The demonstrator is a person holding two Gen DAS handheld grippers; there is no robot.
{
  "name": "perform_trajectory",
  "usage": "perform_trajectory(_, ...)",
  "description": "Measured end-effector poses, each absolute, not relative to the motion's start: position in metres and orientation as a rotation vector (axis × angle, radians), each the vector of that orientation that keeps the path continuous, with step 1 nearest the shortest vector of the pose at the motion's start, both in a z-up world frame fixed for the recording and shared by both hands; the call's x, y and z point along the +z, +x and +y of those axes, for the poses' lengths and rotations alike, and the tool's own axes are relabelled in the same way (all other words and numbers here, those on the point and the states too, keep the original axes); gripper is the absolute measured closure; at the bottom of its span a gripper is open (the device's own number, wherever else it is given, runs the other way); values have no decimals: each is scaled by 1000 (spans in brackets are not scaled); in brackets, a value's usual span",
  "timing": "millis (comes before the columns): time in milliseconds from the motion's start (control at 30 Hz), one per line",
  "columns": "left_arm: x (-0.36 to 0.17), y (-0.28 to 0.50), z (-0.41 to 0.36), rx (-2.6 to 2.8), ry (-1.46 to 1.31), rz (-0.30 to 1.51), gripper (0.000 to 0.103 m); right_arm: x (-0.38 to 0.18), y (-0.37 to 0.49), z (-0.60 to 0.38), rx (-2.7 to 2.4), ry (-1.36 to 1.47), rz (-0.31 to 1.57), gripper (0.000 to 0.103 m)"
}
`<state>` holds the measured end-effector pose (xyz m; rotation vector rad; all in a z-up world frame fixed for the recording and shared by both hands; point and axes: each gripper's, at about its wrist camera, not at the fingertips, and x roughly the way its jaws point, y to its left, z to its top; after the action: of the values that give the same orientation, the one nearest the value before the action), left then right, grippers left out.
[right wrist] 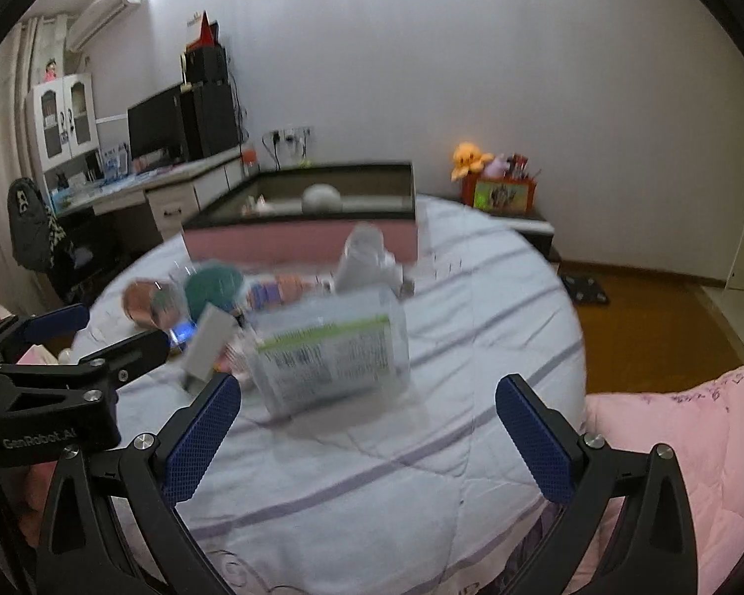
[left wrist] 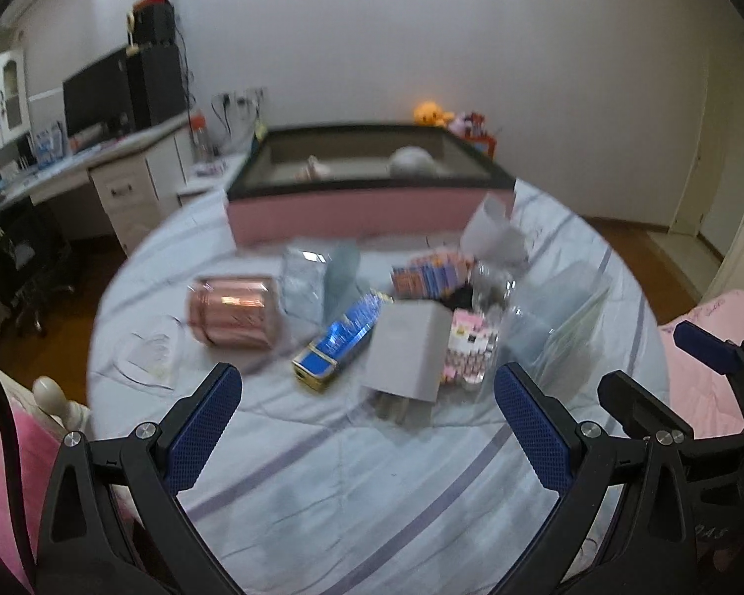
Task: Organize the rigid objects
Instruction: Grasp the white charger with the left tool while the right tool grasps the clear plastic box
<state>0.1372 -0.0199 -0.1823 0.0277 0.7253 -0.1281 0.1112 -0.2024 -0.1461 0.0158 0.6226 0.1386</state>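
Note:
A pile of objects lies on the striped bed cover [left wrist: 352, 486]. It includes a copper tin on its side [left wrist: 233, 311], a blue and gold box [left wrist: 340, 342], a grey card box [left wrist: 405, 353], a pink patterned pack [left wrist: 467, 349] and a clear plastic tissue pack [right wrist: 330, 352]. Behind them stands a pink storage box with a dark rim [left wrist: 367, 188]. My left gripper [left wrist: 367, 426] is open, short of the pile, with nothing between its fingers. My right gripper [right wrist: 367, 431] is open too, just in front of the tissue pack. Both views are blurred.
A desk with a monitor and speakers [left wrist: 124, 94] stands at the left wall. A red pen holder with plush toys [right wrist: 501, 188] sits at the back right. A pink quilt [right wrist: 679, 446] lies at the right. Wooden floor [right wrist: 645, 317] shows beyond the bed.

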Motion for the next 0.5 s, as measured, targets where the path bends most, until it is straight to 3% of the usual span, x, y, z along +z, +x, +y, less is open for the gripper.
perform_trajectory(167,-195,152,-27,-108,34,751,4,-157,124,-208,138,31,650,0)
perform_trajectory(300,-200,164,-25,-110,35,774,23,-160,132,-213,148,47,656,0)
perform_trajectory(500,-202,172,-26,-132,27,769,25,-163,140,-217,157,64,659,0)
